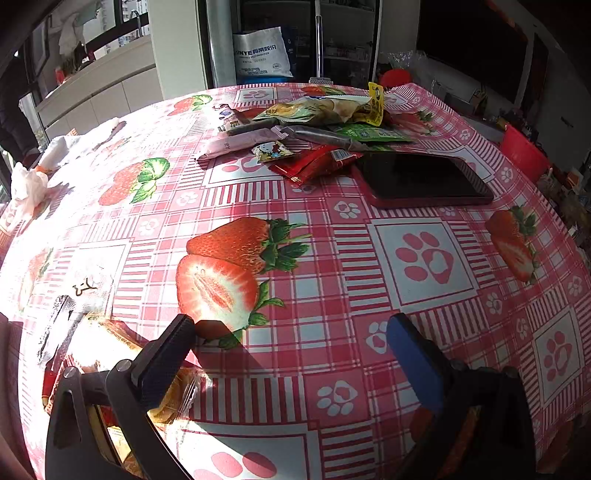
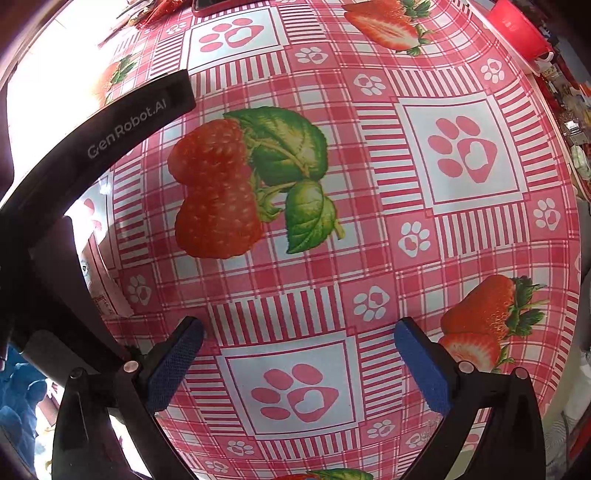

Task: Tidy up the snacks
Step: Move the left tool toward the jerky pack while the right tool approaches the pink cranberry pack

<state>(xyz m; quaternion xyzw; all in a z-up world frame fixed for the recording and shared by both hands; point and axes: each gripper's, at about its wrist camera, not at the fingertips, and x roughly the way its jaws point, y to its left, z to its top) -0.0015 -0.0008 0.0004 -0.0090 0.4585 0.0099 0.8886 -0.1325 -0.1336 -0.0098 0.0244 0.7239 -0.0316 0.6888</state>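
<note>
The left claw (image 1: pixel 290 338) is hovering wide open over the tabletop (image 1: pixel 314 288), holding nothing. The snack packets (image 1: pixel 310 129) are lying in a loose pile at the far side, touching a red tray (image 1: pixel 424 181). One more wrapped snack (image 1: pixel 110 347) is sitting just beside the left finger. The right claw (image 2: pixel 299 341) is also hanging wide open and empty above the strawberry cloth.

My table in a sunlit room

I look over a red checked tablecloth (image 1: pixel 332 258) with strawberries and paw prints; hard sunlight washes out its left side. Beyond stand a window (image 1: pixel 122 22), white counter (image 1: pixel 103 77) and dark screen (image 1: pixel 476 44).
</note>
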